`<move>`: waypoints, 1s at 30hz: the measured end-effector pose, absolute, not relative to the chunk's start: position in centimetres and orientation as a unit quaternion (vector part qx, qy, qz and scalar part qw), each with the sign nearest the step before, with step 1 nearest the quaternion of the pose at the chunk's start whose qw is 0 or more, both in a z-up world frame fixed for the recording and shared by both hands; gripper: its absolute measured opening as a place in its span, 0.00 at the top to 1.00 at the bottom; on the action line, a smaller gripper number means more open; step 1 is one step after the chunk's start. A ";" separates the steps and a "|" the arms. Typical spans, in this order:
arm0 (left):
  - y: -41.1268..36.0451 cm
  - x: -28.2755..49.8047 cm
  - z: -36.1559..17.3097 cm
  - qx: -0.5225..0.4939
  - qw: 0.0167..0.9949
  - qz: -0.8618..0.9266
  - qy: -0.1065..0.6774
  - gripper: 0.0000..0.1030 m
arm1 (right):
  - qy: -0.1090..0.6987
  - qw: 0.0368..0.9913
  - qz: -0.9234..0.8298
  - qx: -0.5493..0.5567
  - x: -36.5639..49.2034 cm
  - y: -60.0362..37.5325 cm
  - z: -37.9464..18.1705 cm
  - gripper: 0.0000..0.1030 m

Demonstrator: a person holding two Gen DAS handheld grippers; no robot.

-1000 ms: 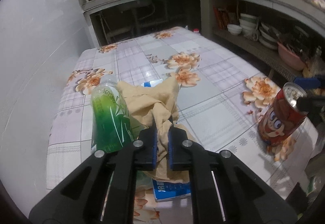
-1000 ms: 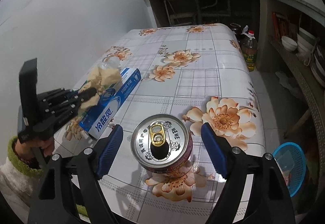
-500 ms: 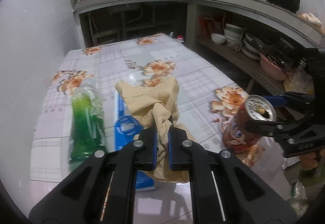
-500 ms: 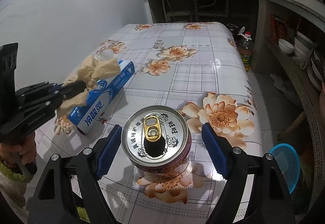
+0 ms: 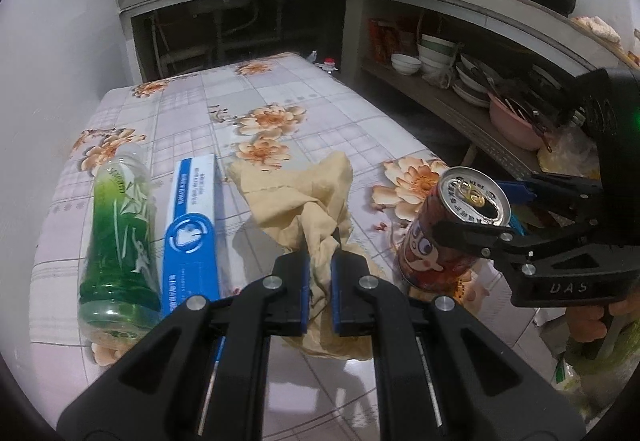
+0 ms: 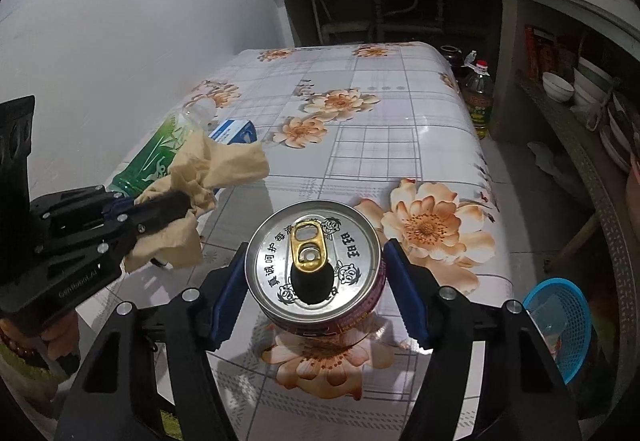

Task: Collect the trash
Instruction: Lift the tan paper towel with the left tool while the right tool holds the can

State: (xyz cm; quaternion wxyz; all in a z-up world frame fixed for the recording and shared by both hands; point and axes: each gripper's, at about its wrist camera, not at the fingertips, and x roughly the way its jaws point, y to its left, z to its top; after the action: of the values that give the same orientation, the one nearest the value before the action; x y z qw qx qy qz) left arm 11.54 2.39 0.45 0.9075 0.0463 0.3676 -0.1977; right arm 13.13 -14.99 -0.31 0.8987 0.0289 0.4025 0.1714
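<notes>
One can (image 6: 316, 269), one bottle (image 5: 118, 237), one box (image 5: 192, 237), one crumpled tissue (image 5: 304, 201).

The crumpled tissue (image 5: 304, 201) hides part of the blue box (image 6: 234, 131).

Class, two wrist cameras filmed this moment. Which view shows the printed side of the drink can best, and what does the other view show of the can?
The left wrist view: it sees the can from the side, so the red cartoon-face print shows. The right wrist view looks down onto the can's silver top, with its gold pull tab and open mouth; only a thin strip of the side shows.
</notes>
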 end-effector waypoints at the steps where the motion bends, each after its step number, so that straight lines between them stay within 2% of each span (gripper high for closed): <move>1: 2.1 11.5 0.4 0.049 0.908 -0.199 0.367 0.94 | 0.402 0.899 0.169 0.028 13.1 -15.1 -0.3 0.37; 30: -0.2 12.5 -0.1 0.065 0.905 -0.188 0.375 0.94 | 0.395 0.907 0.139 0.042 12.5 -16.6 -0.1 0.37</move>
State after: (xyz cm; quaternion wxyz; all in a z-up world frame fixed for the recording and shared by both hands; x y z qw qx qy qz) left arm 12.53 -0.24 -0.15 0.9052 0.0651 0.3753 -0.1883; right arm 12.49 -16.63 -0.06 0.9070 0.0422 0.3953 0.1386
